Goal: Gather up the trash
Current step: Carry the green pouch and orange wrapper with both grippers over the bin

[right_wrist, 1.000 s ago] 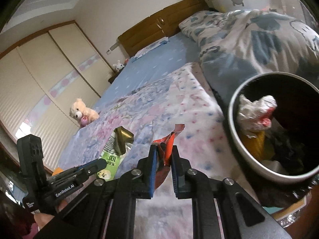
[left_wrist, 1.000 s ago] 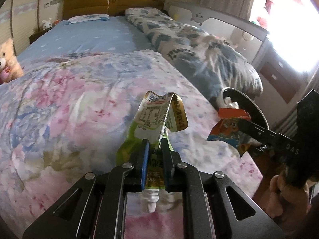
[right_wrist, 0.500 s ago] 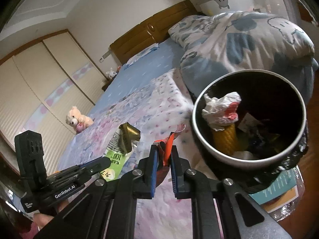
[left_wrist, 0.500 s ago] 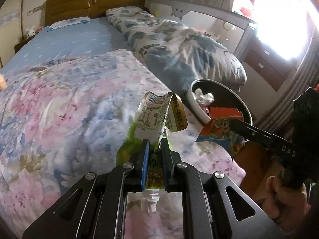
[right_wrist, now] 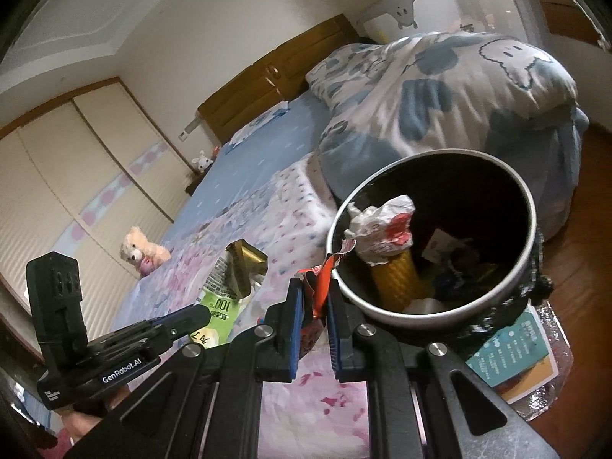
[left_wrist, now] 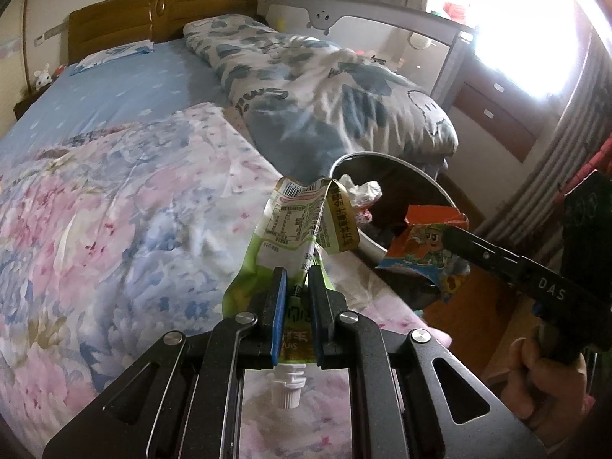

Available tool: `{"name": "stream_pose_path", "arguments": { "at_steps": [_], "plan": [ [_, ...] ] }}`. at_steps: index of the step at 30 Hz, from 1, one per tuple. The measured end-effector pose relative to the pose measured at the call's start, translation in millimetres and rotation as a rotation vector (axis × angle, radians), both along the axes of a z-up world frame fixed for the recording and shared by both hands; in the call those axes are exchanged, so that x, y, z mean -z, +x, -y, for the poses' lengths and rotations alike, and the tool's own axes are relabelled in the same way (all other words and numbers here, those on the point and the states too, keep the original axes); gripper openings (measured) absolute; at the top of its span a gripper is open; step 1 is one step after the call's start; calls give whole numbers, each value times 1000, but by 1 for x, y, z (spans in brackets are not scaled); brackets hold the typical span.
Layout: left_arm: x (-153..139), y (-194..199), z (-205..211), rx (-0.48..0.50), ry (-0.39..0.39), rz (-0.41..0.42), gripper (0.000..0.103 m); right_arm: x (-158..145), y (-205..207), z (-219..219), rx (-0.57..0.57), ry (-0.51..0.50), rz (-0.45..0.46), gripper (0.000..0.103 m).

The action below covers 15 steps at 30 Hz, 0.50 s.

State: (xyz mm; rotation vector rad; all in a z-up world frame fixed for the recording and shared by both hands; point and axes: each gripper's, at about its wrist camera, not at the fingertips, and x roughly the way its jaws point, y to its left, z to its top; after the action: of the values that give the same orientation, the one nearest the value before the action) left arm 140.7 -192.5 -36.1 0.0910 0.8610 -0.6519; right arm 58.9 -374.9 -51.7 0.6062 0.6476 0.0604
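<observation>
Left wrist view: left gripper (left_wrist: 293, 298) pinches pouch (left_wrist: 302, 225), right gripper (right_wrist: 313, 302) clamps wrapper (right_wrist: 319, 287); both near bin (right_wrist: 528, 206), neither dropped yet.

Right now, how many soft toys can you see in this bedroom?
2. A beige teddy bear sits on the flowered quilt by the wardrobe side. A small white bunny sits beside the headboard. More may be hidden behind the rolled duvet.
</observation>
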Motion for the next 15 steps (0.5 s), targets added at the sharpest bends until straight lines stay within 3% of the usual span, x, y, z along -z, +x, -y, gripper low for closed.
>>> {"name": "stream_pose_path", "arguments": {
  "at_steps": [15],
  "plan": [
    [-7, -6, 30, 40, 19, 13, 10, -9, -17, 31, 69, 5, 28, 11]
  ]
}}
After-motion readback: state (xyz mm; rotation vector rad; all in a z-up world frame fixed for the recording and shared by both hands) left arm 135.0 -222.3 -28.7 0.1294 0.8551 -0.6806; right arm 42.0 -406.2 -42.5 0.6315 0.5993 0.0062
